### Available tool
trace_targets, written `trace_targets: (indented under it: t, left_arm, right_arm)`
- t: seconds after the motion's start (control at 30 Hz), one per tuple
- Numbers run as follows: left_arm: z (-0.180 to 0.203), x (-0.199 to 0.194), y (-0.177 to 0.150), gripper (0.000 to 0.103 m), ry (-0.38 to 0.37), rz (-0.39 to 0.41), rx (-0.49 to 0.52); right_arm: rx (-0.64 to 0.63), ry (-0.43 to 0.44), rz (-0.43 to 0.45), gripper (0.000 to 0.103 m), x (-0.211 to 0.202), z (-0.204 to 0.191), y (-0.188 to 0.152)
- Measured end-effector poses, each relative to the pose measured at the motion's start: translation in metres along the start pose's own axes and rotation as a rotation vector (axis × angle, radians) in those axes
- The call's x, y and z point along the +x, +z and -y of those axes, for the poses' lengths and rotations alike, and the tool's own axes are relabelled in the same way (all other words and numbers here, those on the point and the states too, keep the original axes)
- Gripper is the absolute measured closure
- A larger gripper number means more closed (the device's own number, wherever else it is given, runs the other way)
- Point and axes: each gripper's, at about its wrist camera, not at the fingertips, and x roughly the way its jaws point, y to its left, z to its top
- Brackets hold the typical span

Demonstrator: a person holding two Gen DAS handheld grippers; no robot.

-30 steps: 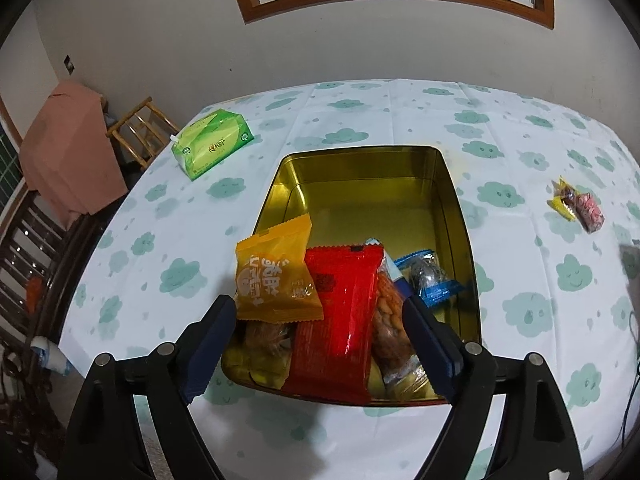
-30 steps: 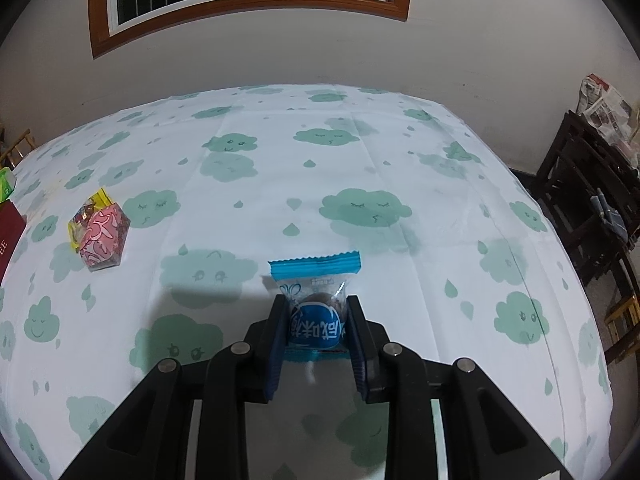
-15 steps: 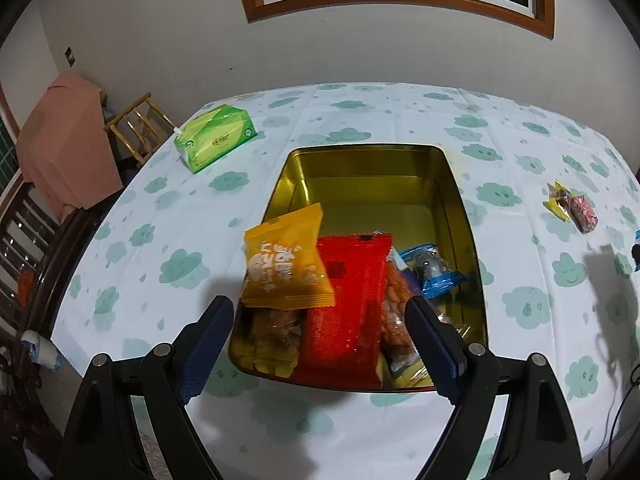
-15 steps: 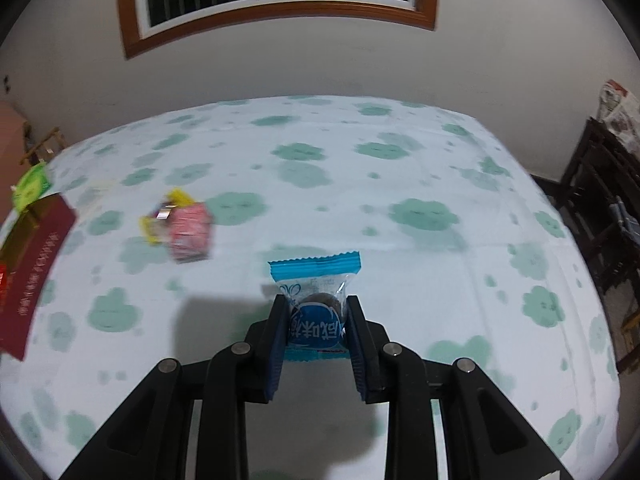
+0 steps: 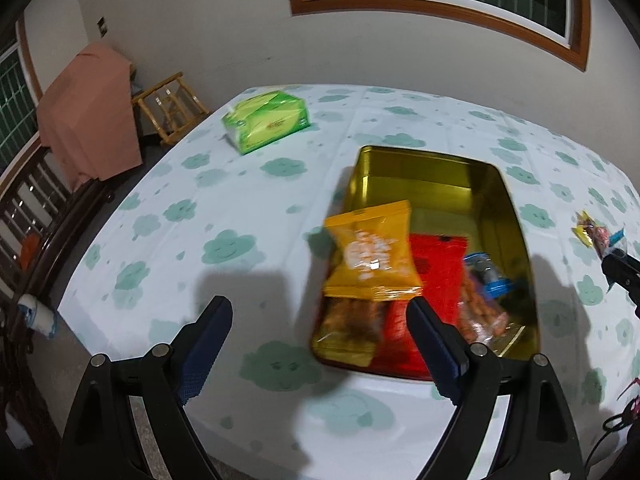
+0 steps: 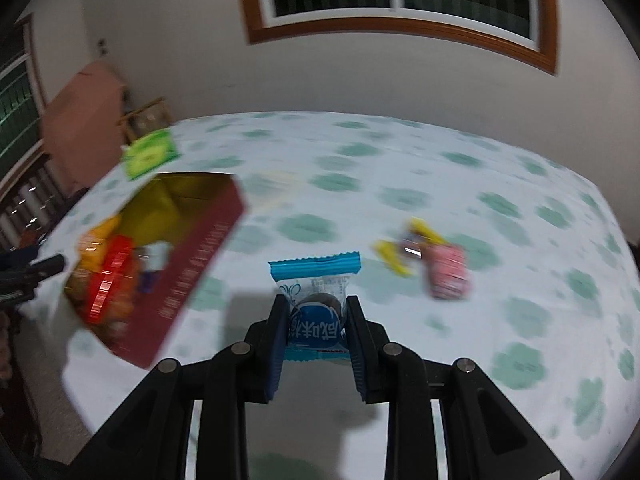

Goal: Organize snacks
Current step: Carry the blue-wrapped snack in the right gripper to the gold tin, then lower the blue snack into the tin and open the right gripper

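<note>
A gold tin box (image 5: 424, 168) with dark red outer walls (image 6: 200, 256) stands on the cloud-print tablecloth. It holds an orange packet (image 5: 372, 256), a red packet (image 5: 436, 272), nuts and a blue sweet. My left gripper (image 5: 320, 328) is open and empty, at the box's near left corner. My right gripper (image 6: 314, 312) is shut on a blue-and-white snack packet (image 6: 316, 292), held above the table to the right of the box. It shows at the right edge of the left wrist view (image 5: 624, 268).
A pink packet (image 6: 448, 272) and a yellow wrapper (image 6: 392, 256) lie on the cloth right of the box. A green tissue pack (image 5: 266, 120) lies at the far left. A wooden stool (image 5: 170, 106) and pink-draped furniture (image 5: 86, 108) stand beyond the table's left edge.
My right gripper has carried the blue packet left towards the box, which has come into its view. My left gripper has shifted left and back from the box.
</note>
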Motion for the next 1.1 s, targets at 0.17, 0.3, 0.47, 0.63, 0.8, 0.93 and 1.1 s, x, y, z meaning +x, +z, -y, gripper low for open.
trace_targets:
  t: [0.17, 0.3, 0.47, 0.63, 0.8, 0.93, 1.1]
  left_arm:
    - [-0.015, 0.007, -0.007, 0.016, -0.003, -0.030, -0.030]
    - [-0.022, 0.011, -0.010, 0.016, -0.003, -0.041, -0.034]
    - [-0.027, 0.016, -0.013, 0.016, -0.003, -0.060, -0.040]
    - [-0.032, 0.017, -0.013, 0.016, -0.010, -0.063, -0.050]
    - [-0.034, 0.019, -0.013, 0.016, -0.009, -0.070, -0.047]
    - [-0.034, 0.019, -0.014, 0.016, -0.011, -0.073, -0.046]
    - [-0.034, 0.019, -0.014, 0.016, -0.013, -0.072, -0.046]
  right_arm:
    - [-0.057, 0.087, 0.003, 0.075, 0.012, -0.054, 0.015]
    - [-0.103, 0.128, -0.001, 0.075, 0.022, -0.088, 0.023]
    - [-0.157, 0.150, -0.025, 0.075, 0.037, -0.122, 0.028]
    - [-0.179, 0.156, -0.051, 0.075, 0.050, -0.137, 0.031]
    - [-0.201, 0.152, -0.063, 0.075, 0.058, -0.148, 0.033]
    - [-0.202, 0.157, -0.078, 0.075, 0.064, -0.153, 0.032]
    - [-0.208, 0.157, -0.092, 0.074, 0.070, -0.156, 0.030]
